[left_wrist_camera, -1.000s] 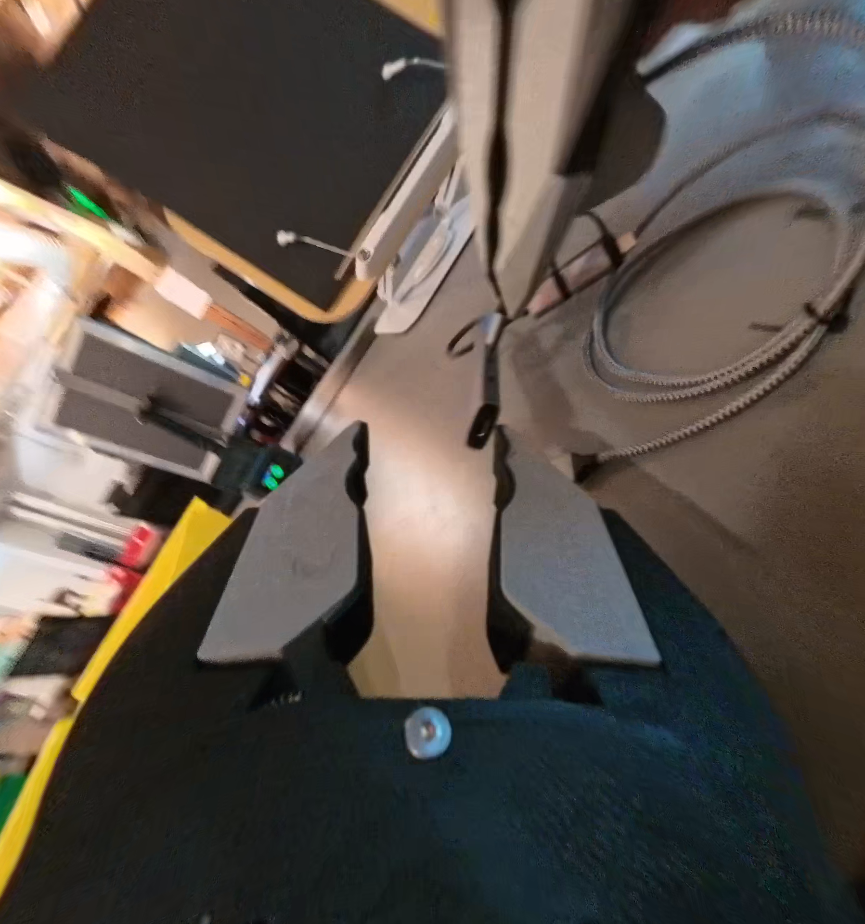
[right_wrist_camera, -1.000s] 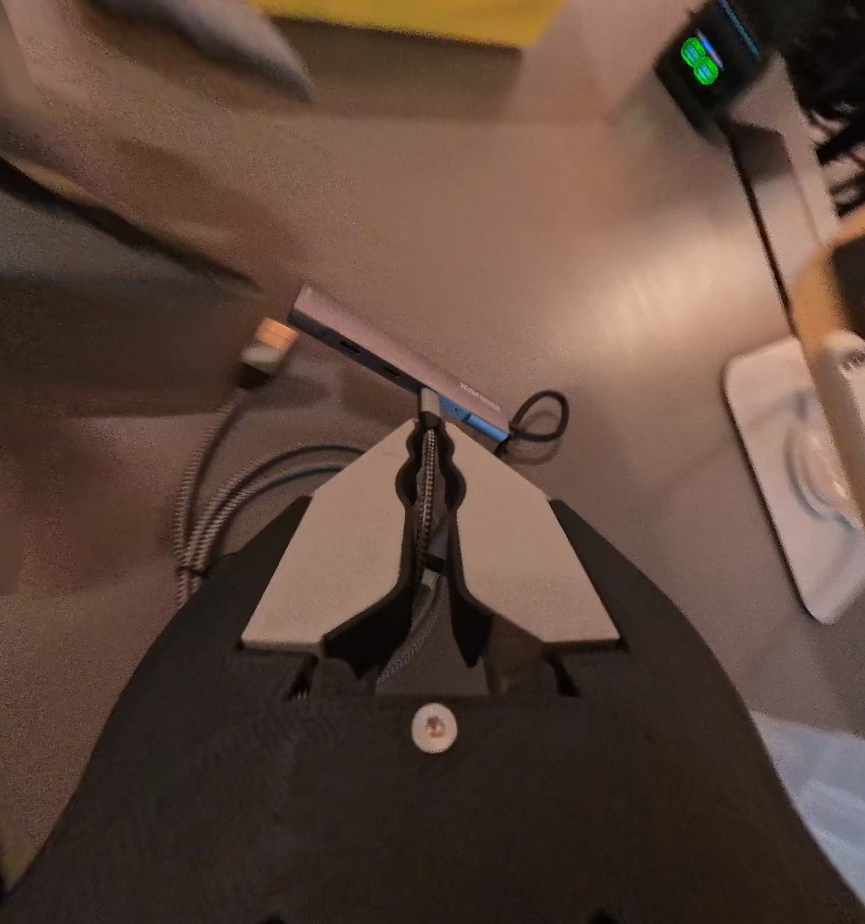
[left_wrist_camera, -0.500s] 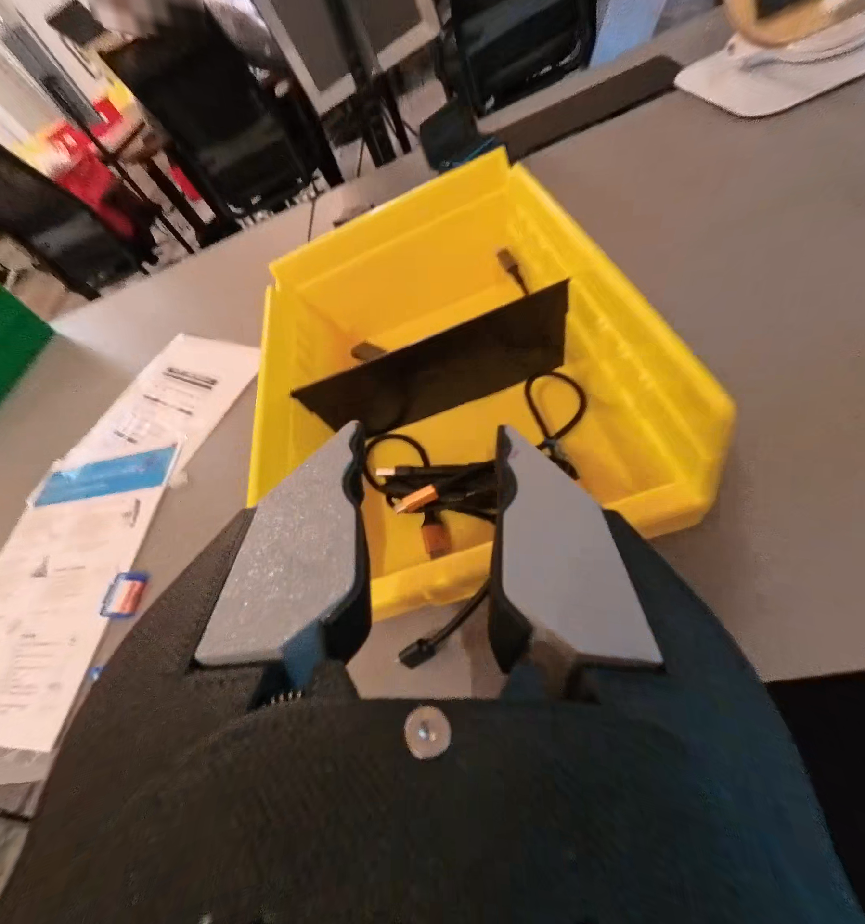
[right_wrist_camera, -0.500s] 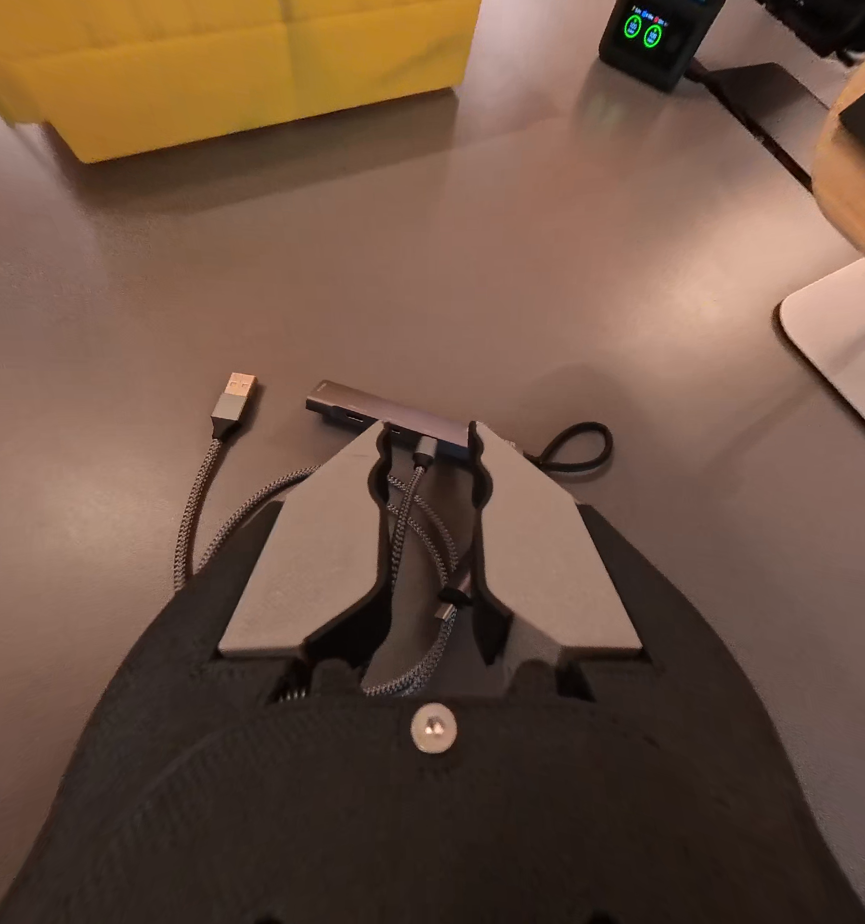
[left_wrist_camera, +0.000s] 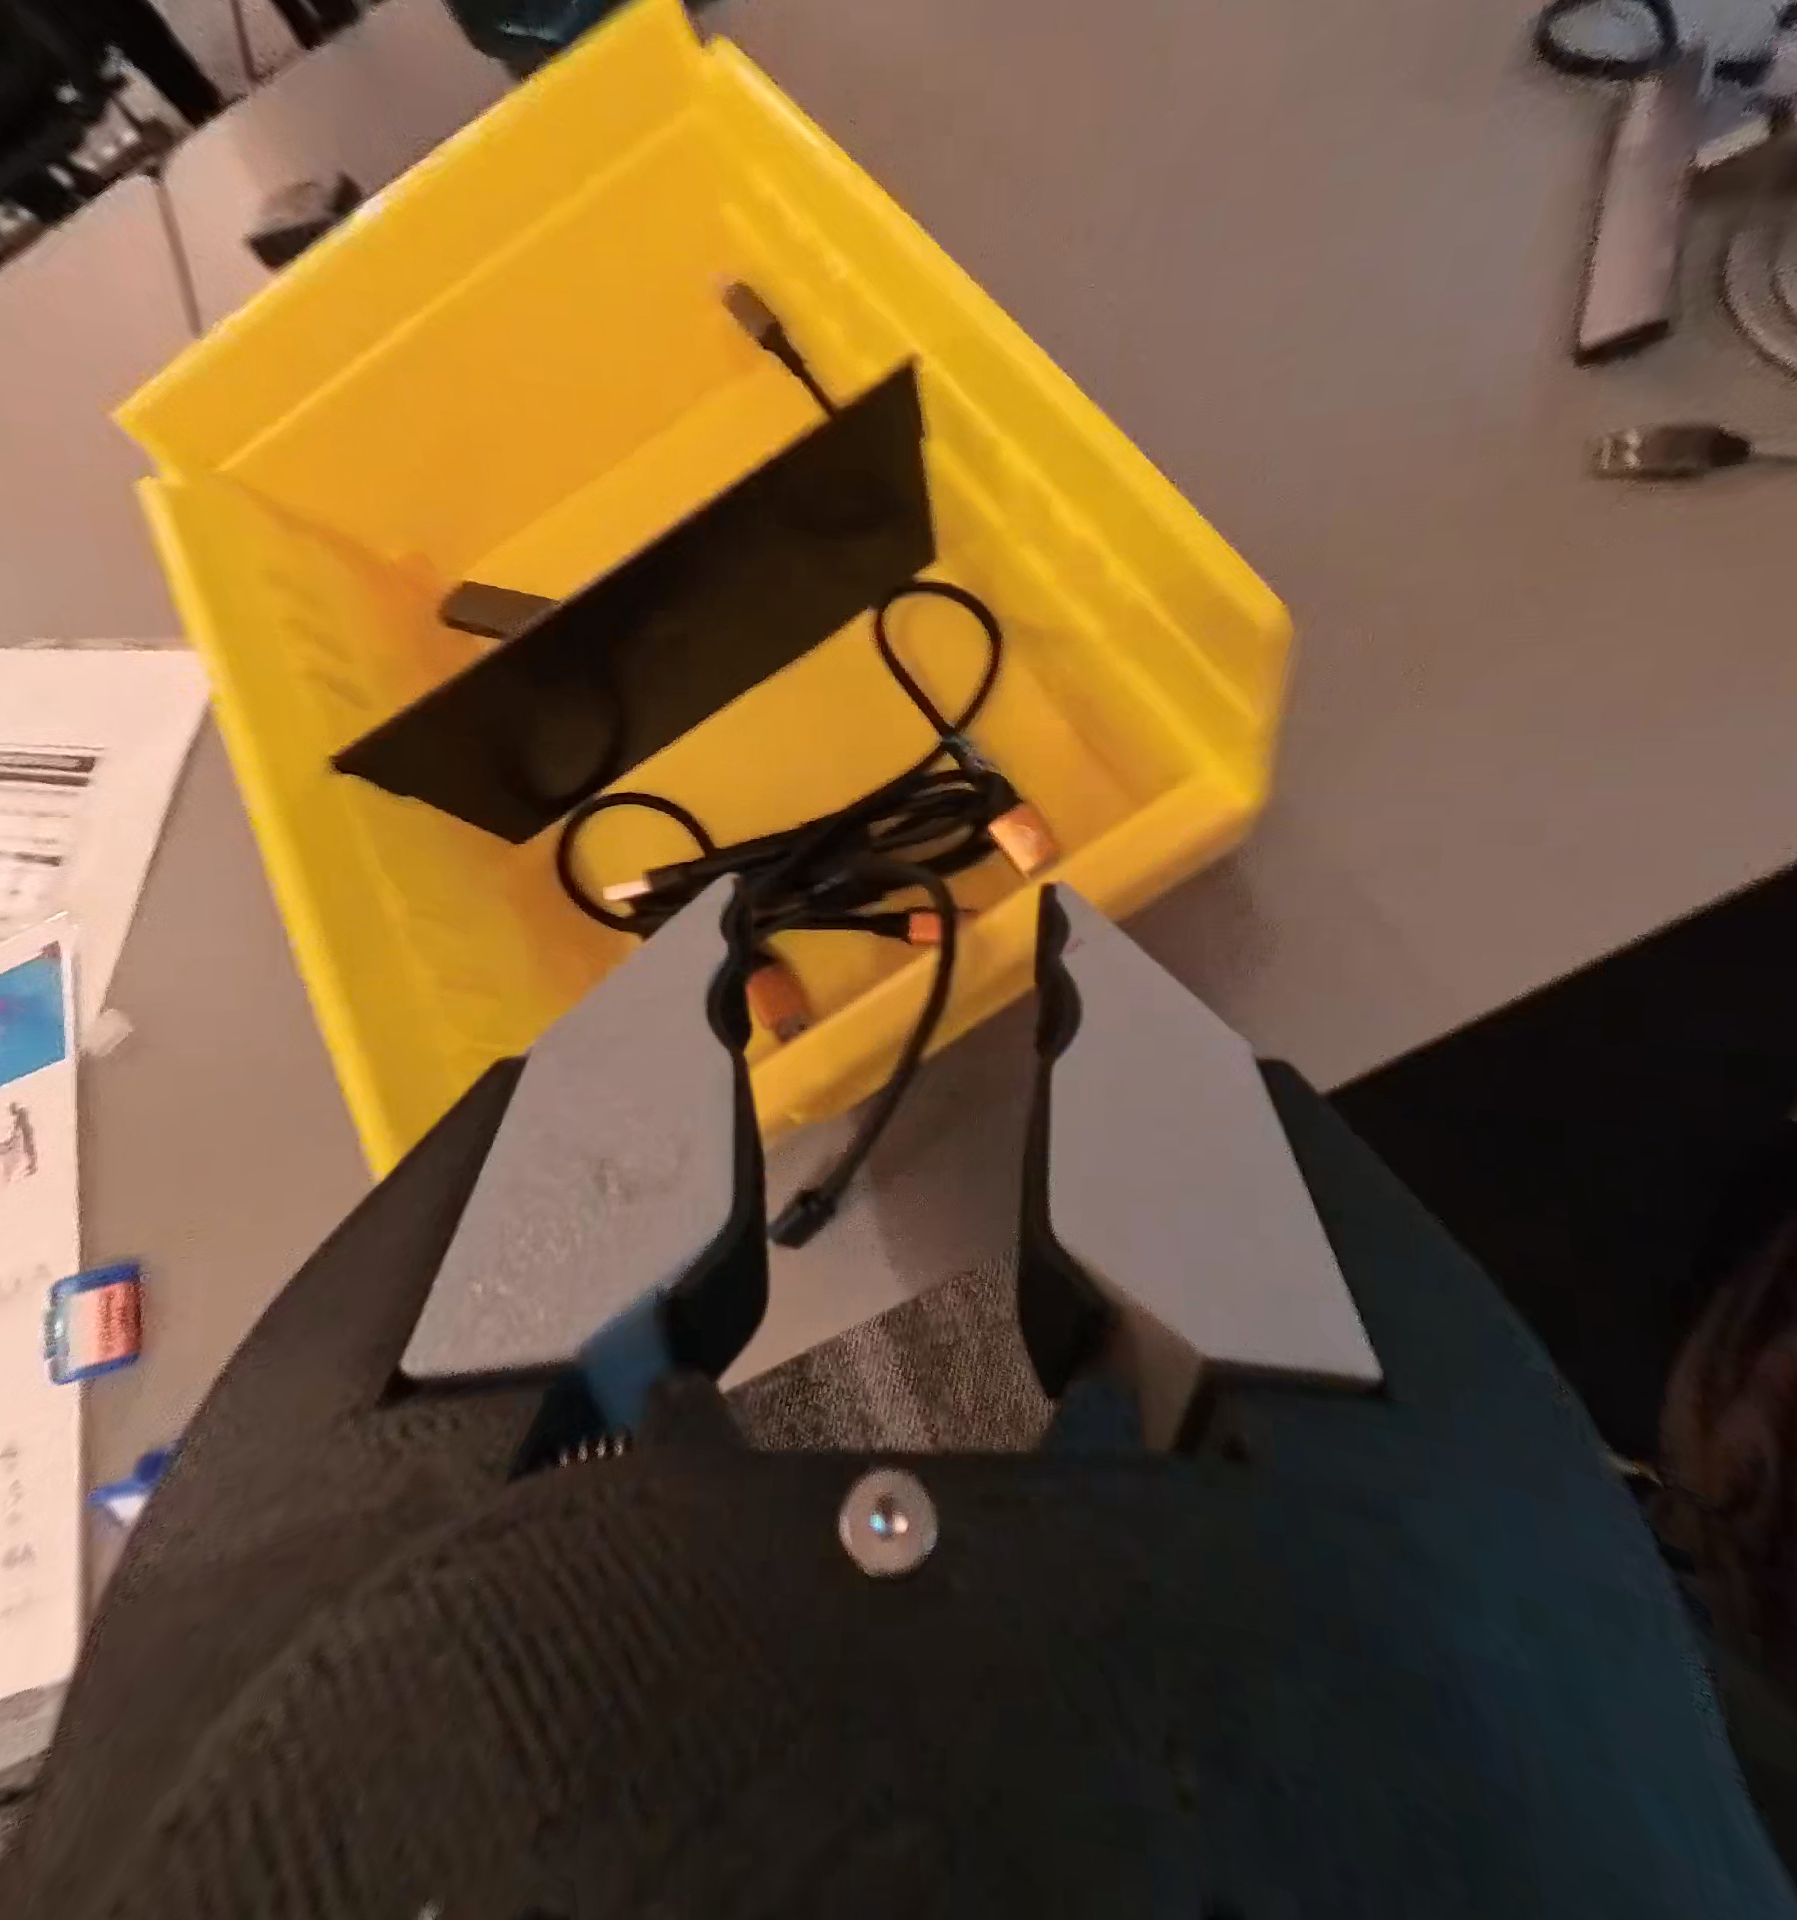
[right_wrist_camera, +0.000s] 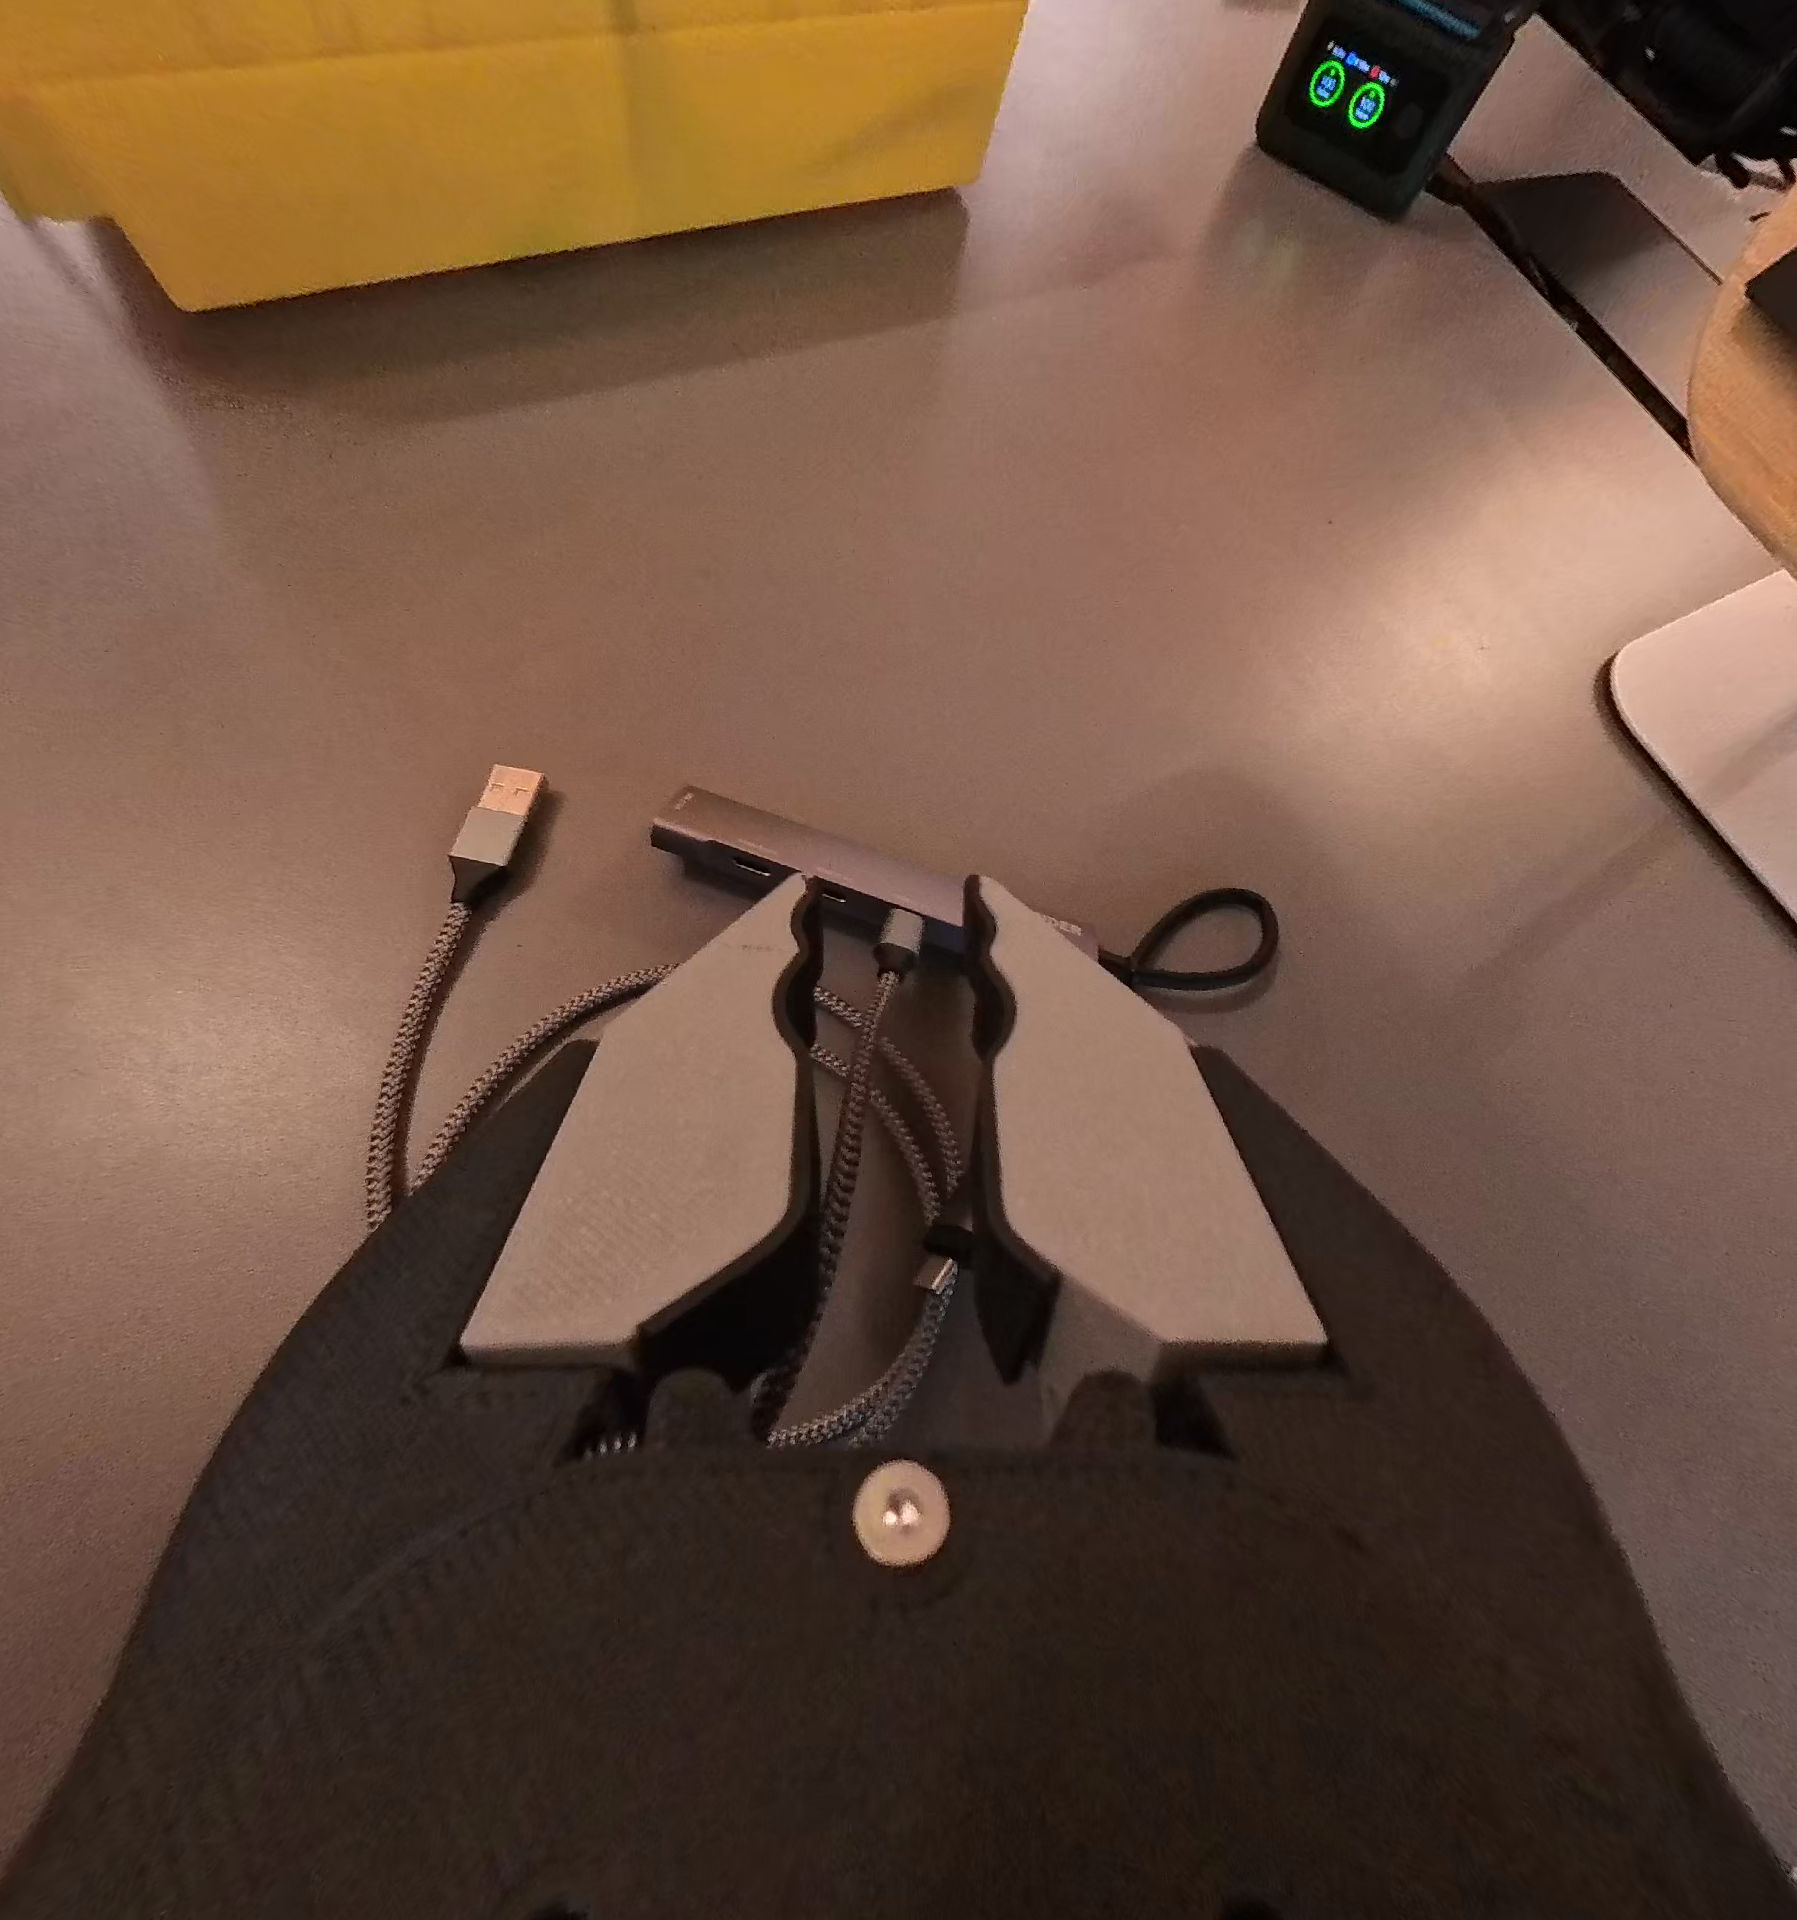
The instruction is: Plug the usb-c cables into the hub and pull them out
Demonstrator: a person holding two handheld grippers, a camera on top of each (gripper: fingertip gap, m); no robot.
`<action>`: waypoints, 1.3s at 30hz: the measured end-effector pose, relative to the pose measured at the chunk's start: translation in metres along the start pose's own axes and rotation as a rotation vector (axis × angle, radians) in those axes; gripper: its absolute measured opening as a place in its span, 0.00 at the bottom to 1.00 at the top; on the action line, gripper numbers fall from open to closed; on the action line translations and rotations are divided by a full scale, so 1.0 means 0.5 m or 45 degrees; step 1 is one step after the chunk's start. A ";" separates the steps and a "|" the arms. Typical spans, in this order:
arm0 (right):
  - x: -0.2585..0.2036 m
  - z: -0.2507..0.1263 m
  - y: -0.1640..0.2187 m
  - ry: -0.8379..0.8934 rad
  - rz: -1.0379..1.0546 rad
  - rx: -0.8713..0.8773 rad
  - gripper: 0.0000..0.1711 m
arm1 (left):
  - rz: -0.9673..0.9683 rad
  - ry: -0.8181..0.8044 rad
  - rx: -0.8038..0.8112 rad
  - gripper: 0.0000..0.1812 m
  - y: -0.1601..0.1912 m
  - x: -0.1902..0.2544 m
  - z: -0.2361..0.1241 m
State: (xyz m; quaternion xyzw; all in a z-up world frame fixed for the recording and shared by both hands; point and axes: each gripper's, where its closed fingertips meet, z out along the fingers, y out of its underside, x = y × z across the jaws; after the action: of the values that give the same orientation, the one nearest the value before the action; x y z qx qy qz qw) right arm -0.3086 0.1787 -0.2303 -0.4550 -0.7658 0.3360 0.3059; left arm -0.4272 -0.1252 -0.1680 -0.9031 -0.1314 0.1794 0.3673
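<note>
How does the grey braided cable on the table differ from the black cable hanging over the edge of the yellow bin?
The grey braided cable lies coiled on the table; the black cable comes from a bundle in the yellow bin and hangs over its front wall. The grey cable has one plug in the hub; the black cable's end hangs free. The grey one is braided, the black one smooth. No gripper holds either.
</note>
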 end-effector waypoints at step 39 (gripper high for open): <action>-0.005 -0.007 0.005 -0.062 0.053 0.020 0.13 | 0.017 -0.265 0.695 0.01 -0.454 -0.088 -0.175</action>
State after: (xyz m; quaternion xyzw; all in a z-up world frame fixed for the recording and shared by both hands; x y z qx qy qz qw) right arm -0.3036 0.1780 -0.2305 -0.4602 -0.7608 0.3592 0.2836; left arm -0.4538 -0.0374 0.0616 -0.7485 -0.1092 0.3023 0.5801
